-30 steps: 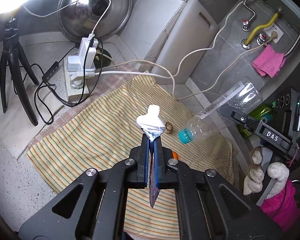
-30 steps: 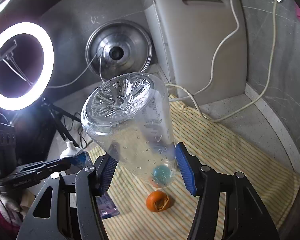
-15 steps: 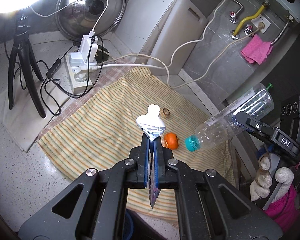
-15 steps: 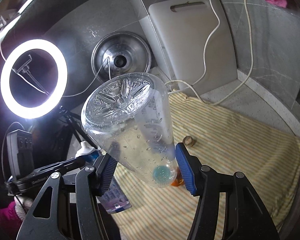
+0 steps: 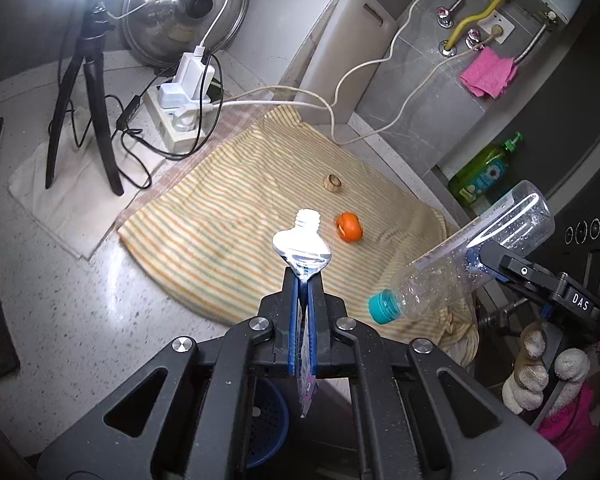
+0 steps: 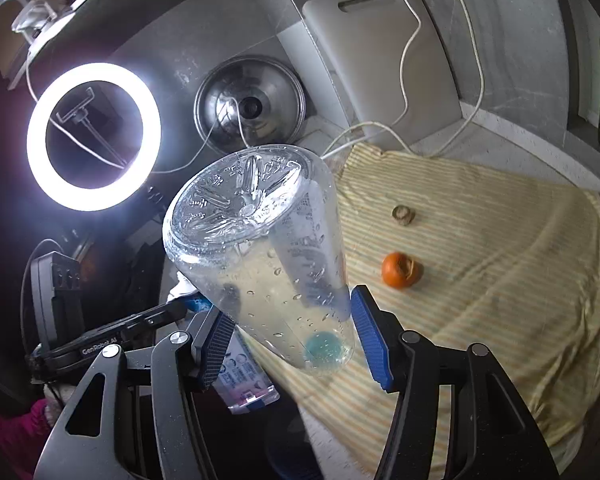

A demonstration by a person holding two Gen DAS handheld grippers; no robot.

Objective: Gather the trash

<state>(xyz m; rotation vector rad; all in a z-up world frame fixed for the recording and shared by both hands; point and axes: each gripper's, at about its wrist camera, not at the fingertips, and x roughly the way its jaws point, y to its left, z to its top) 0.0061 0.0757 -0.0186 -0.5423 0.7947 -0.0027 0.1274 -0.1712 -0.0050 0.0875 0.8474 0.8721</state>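
Below both loads, blue basket (image 5: 266, 420) sits near; left gripper (image 5: 303, 280) pinches flattened toothpaste tube (image 5: 302, 246), right gripper (image 6: 290, 336) clamps plastic bottle (image 6: 260, 252), cap down.

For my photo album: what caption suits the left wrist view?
Left gripper pinching a flattened tube, right gripper holding a clear bottle above the striped cloth.

Clear bottle (image 6: 260, 252) apparently between tongs (image 6: 292, 340)

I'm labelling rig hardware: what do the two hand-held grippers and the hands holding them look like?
Both hand-held grippers, left and right, have black metal frames with silver bolts and blue ribbed fingers. White lettering marks their sides. The right hand wears a cream knit glove with a pink sleeve.
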